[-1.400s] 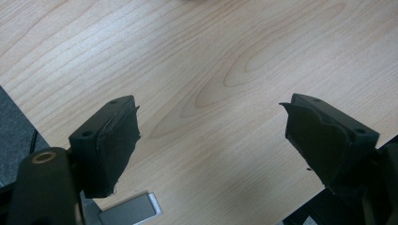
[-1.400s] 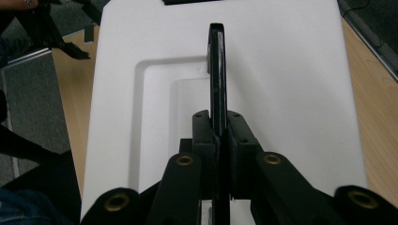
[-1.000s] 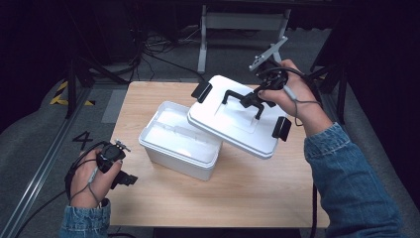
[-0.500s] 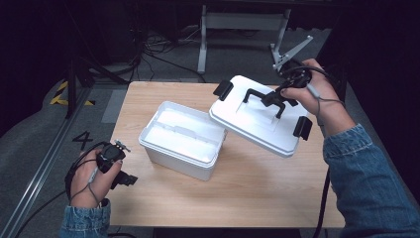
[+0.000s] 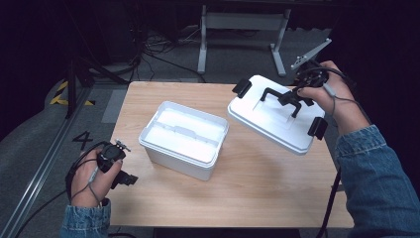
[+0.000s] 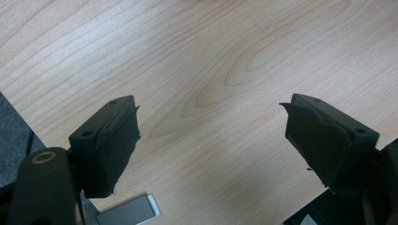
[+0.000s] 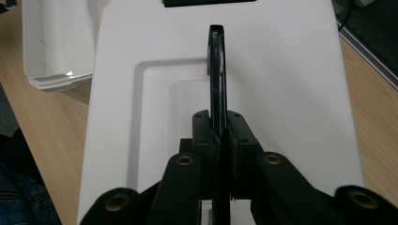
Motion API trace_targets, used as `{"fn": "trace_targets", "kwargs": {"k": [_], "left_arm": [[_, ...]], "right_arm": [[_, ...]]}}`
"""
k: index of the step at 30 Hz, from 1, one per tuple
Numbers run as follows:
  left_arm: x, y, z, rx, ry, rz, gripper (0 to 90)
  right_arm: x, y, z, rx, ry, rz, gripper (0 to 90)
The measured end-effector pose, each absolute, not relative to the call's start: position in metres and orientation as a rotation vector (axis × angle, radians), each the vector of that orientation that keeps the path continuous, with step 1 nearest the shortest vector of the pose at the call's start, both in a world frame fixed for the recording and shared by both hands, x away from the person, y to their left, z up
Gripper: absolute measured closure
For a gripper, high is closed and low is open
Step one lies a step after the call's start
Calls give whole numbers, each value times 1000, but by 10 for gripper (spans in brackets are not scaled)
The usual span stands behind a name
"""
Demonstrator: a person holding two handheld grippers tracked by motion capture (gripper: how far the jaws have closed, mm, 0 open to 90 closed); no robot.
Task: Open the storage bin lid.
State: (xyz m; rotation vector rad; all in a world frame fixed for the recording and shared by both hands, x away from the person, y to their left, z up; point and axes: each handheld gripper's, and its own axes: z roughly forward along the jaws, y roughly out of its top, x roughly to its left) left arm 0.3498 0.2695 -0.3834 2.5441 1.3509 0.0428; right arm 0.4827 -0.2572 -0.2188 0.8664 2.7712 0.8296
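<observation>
The right gripper has its fingers pinched tight on the black handle of the white lid, holding it tilted just right of the open box, while the left gripper idles with fingers spread wide over bare counter.

1. A lab or test studio is suggested, not a home: the light wooden table is set alone against a dark, unlit surround.
2. Loose black cables are seen strewn over the grey carpeted floor at the upper left of the frame.
3. A grey metal stand frame is placed at the top centre.
4. Yellow-and-black hazard tape and a painted number 4 are marked on the floor at left, beside a metal floor rail.
</observation>
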Motion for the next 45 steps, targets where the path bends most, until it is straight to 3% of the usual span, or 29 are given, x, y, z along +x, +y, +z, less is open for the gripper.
{"fn": "trace_targets", "kwargs": {"k": [17, 45], "left_arm": [[354, 268, -387, 2560, 1351, 26, 186], [355, 267, -388, 2563, 1356, 14, 186]], "right_arm": [[510, -291, -292, 917, 2772, 738, 844], [521, -292, -388, 979, 2822, 748, 844]]}}
